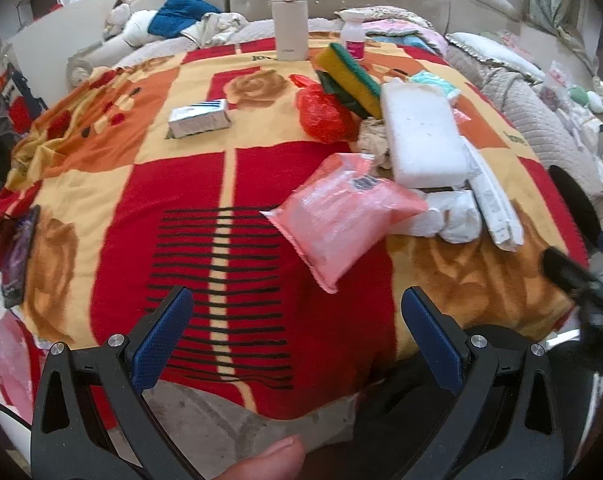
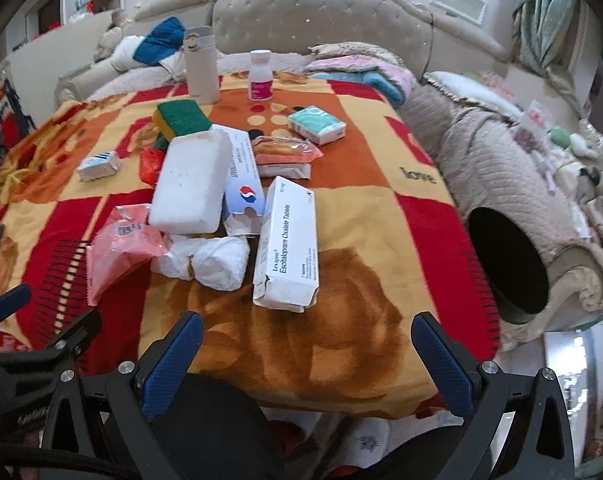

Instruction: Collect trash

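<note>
A pile of trash lies on a table covered by a red and yellow blanket (image 1: pixel 101 240). It holds a pink plastic packet (image 1: pixel 341 212), crumpled white tissue (image 2: pixel 209 260), a white foam block (image 2: pixel 189 180), a white medicine box (image 2: pixel 289 244) and a red plastic bag (image 1: pixel 321 112). My left gripper (image 1: pixel 297 304) is open and empty, just short of the pink packet. My right gripper (image 2: pixel 307 332) is open and empty, near the table's front edge below the medicine box. A black bin (image 2: pixel 509 264) stands at the table's right edge.
A white flask (image 2: pixel 199 64), a pill bottle (image 2: pixel 260 76), a green and yellow sponge (image 2: pixel 181 118), a tissue pack (image 2: pixel 317 122), a wrapped snack (image 2: pixel 285 148) and a small blue and white box (image 1: pixel 199 118) also lie on the table. A padded sofa (image 2: pixel 321 20) runs behind.
</note>
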Available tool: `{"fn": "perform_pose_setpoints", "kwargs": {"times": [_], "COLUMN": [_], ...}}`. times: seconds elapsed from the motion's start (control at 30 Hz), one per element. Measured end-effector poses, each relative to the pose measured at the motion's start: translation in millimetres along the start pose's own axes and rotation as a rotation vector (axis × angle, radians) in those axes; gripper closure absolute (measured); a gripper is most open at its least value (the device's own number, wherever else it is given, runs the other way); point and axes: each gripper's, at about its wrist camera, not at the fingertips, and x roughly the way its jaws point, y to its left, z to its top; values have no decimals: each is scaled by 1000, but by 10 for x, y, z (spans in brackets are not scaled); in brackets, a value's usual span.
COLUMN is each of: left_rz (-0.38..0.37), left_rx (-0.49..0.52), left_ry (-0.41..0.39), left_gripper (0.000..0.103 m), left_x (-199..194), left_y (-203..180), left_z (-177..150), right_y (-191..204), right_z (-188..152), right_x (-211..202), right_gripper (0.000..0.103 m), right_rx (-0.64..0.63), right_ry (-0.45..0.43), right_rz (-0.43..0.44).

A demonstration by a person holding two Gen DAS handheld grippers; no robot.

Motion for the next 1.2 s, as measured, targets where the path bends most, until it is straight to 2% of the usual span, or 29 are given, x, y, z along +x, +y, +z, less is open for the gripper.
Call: {"fn": "perform_pose_setpoints", "kwargs": {"times": [0.1, 0.2, 0.27, 0.37, 0.67, 0.87, 1.07, 1.13, 1.2], "left_rz": [58, 51, 47, 59, 72, 72, 77, 64, 5], "left_rx": [5, -4, -7, 4, -13, -16, -14, -20, -44], "left_ry": [-15, -14, -10, -14, -36, -25, 5, 17, 35], "left_gripper": [0, 0, 0, 0, 0, 0, 0, 0, 0], "left_x": [-15, -10, 5, 10, 8, 48, 132, 175, 223], "left_y": [14, 32, 43, 44, 114, 126, 146, 165, 234], "left_z": [-6, -6, -12, -27, -23, -35, -56, -62, -71], "right_y": [-93, -104, -134, -224, -425, -464, -490, -526, -548], "right_z": [-39, -93, -113, -149, -226, -256, -268, -277, -276], "right_x": [-154, -225, -226, -227, -79, -56, -68, -109, -147], "right_gripper": [0, 0, 0, 0, 0, 0, 0, 0, 0], "right_rx": [-13, -74, -75, -29, 39, 49, 41, 64, 75], "right_ry": [-117, -200, -207, -209, -124, -121, -132, -163, -187], "right_rz": [-9, -19, -23, 19, 57, 47, 74, 79, 76]}}
